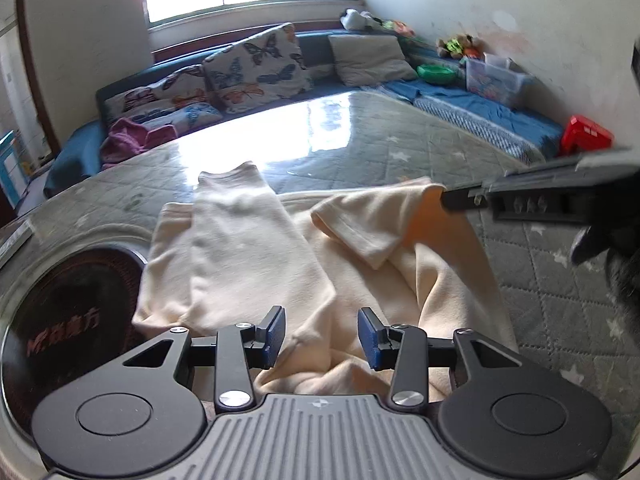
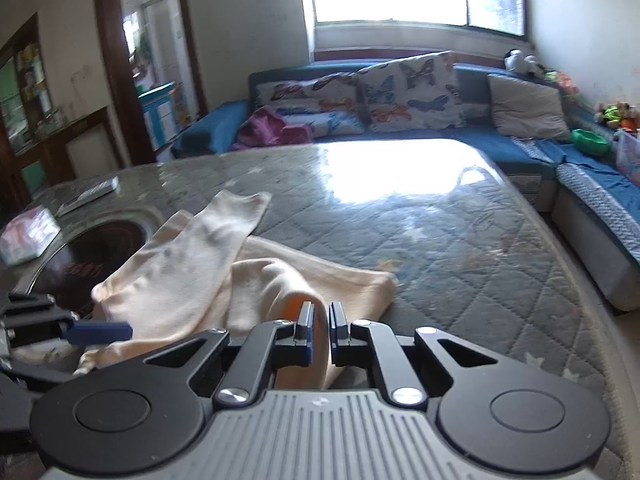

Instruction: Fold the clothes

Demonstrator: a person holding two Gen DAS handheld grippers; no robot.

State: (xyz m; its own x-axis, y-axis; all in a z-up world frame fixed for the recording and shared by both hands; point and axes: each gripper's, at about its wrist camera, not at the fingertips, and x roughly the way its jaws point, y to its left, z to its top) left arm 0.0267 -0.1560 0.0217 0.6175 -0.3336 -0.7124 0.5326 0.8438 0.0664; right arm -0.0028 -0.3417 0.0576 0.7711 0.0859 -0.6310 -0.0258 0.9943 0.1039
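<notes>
Between our left gripper's (image 1: pixel 321 338) spread blue pads lies the cream knit garment (image 1: pixel 248 256), rumpled on the quilted grey tabletop (image 1: pixel 540 280). Our right gripper (image 2: pixel 319 334) pinches its sleeve, lifted. One sleeve seems folded in; body folds remain.

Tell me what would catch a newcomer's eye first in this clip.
The cream garment lies rumpled on the grey quilted table, one sleeve already folded across it. The right tongs pinch the other sleeve, while the left tongs hover open above the hem. Butterfly cushions line the blue sofa behind.
</notes>
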